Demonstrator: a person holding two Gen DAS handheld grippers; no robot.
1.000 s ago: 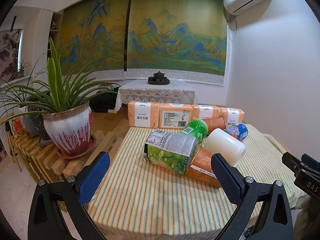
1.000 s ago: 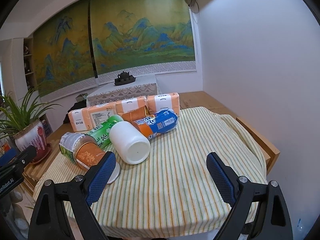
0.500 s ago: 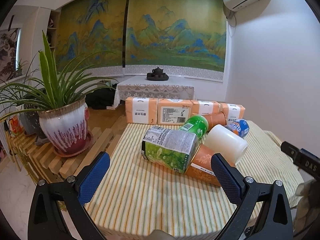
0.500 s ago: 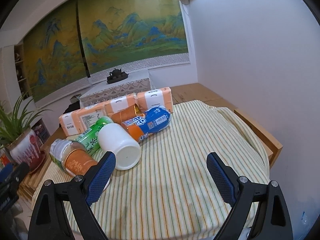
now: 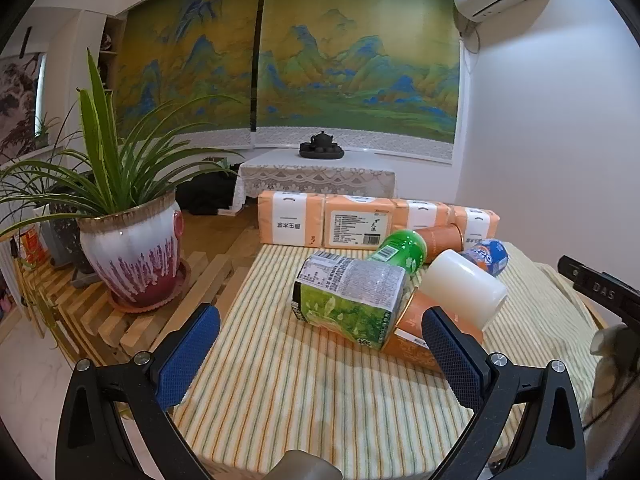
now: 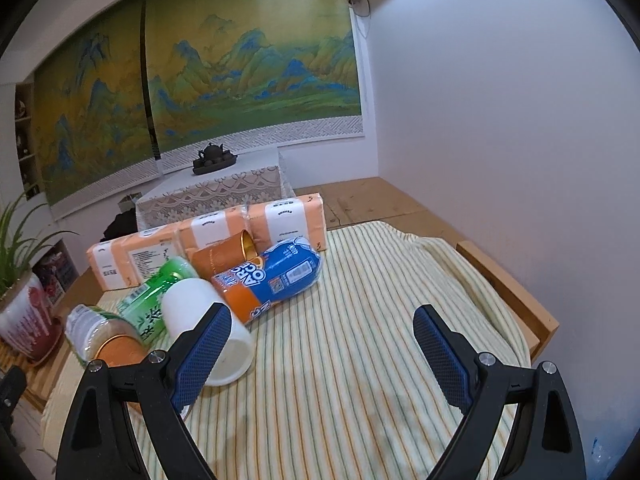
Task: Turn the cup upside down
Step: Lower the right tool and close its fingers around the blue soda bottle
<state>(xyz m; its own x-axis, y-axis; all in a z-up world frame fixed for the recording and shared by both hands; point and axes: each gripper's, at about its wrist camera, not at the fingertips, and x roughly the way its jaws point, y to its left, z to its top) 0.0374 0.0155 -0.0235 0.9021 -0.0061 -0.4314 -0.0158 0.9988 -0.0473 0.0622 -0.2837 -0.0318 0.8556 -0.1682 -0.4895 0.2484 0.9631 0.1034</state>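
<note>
So both grippers, left gripper (image 5: 320,350) and right gripper (image 6: 322,348), hang over the bench's (image 6: 360,380) near edge with jaws released and empty, the approach step; next, I'd judge, is clasping the white cup (image 6: 200,320) lying sideways among clutter toward the left edge.

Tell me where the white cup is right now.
The white cup lies on its side on the striped tablecloth, left in the right wrist view, between the green bottle and the blue-and-orange bottle.
</note>
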